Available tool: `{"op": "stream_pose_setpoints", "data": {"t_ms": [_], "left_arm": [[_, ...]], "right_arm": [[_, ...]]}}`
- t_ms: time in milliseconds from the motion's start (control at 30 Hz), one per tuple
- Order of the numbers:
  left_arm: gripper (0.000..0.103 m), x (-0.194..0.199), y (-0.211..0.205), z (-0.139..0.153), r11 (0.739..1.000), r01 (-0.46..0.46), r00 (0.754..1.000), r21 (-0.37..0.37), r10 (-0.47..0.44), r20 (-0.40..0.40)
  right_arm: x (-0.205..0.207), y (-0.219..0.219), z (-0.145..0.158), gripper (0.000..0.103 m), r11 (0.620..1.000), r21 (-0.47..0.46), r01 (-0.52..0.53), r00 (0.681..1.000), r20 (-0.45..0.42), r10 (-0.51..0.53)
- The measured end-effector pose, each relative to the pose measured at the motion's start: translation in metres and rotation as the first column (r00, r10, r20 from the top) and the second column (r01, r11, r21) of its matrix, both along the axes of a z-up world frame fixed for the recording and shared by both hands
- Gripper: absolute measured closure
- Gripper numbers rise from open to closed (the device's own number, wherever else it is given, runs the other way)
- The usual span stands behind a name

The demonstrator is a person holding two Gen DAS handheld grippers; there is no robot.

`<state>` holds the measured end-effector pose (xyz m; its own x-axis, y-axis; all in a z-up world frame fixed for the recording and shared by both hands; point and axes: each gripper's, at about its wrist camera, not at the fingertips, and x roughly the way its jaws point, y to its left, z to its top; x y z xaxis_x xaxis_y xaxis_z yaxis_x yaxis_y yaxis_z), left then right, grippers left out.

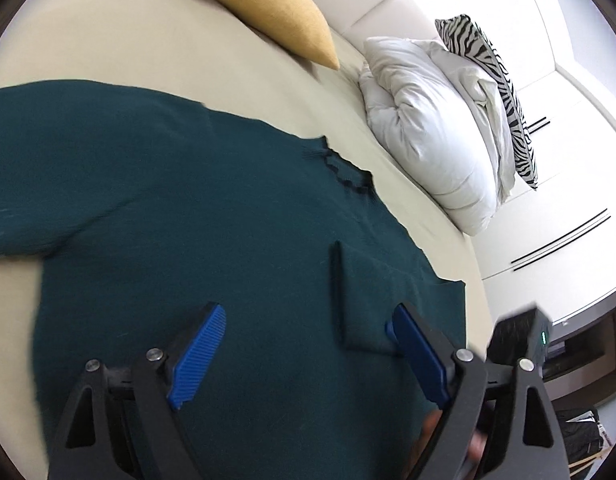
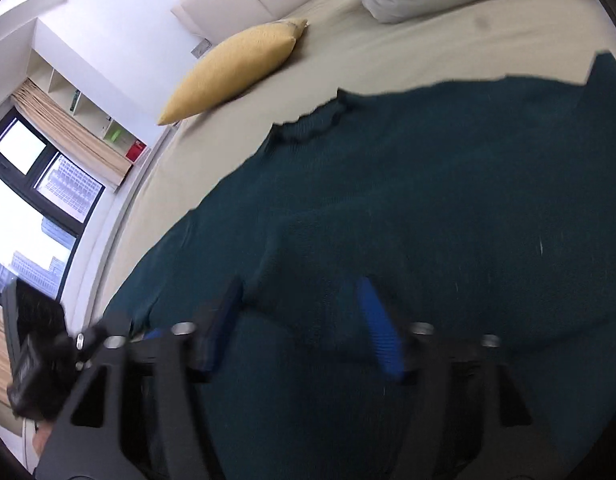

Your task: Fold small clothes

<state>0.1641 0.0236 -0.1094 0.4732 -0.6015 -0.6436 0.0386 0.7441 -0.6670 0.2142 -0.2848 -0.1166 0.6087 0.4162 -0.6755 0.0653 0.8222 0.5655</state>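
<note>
A dark teal knit sweater [image 1: 195, 208] lies spread flat on a beige bed [image 1: 119, 28], its ruffled neckline [image 1: 340, 164] toward the pillows. A folded flap of the sweater [image 1: 368, 300] lies between my left fingers. My left gripper [image 1: 308, 320] is open just above the sweater, with nothing between its blue pads. The sweater also fills the right wrist view [image 2: 428, 200]. My right gripper [image 2: 299, 300] is open just above the sweater, and blurred. The other gripper [image 2: 31, 344] shows at the left edge of the right wrist view.
A yellow pillow [image 1: 267, 4] lies at the head of the bed. A white duvet bundle [image 1: 432, 120] and a zebra-print pillow [image 1: 496, 80] sit to its right. A window [image 2: 35, 184] and shelves [image 2: 87, 108] stand beyond the bed's left side.
</note>
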Motion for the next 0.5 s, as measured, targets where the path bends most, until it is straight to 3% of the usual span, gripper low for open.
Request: {"op": "stream_pose_setpoints", "data": {"t_ms": [200, 300, 333, 400, 467, 500], "left_arm": [[0.019, 0.033, -0.064, -0.005, 0.994, 0.098, 0.995, 0.043, -0.099, 0.002], [0.043, 0.054, -0.098, -0.018, 0.983, 0.156, 0.987, 0.097, -0.153, -0.042], [0.056, 0.061, -0.11, -0.024, 0.977, 0.175, 0.984, 0.125, -0.167, -0.067], [0.069, 0.064, -0.122, -0.024, 0.963, 0.179, 0.984, 0.201, -0.17, -0.058], [0.09, 0.064, -0.126, -0.023, 0.953, 0.195, 0.981, 0.231, -0.188, -0.05], [0.09, 0.063, -0.125, -0.021, 0.953, 0.195, 0.981, 0.231, -0.189, -0.047]], "right_arm": [[-0.051, -0.053, 0.024, 0.04, 0.996, -0.045, 0.074, 0.995, 0.064, -0.071], [-0.071, -0.11, 0.038, 0.04, 0.981, -0.052, 0.186, 0.979, 0.096, -0.18], [-0.073, -0.128, 0.042, 0.04, 0.975, -0.047, 0.218, 0.972, 0.105, -0.212], [-0.094, -0.148, 0.036, 0.04, 0.962, -0.044, 0.269, 0.959, 0.109, -0.263], [-0.106, -0.169, 0.03, 0.04, 0.947, -0.046, 0.319, 0.945, 0.087, -0.314], [-0.115, -0.177, 0.025, 0.04, 0.94, -0.037, 0.339, 0.939, 0.076, -0.335]]}}
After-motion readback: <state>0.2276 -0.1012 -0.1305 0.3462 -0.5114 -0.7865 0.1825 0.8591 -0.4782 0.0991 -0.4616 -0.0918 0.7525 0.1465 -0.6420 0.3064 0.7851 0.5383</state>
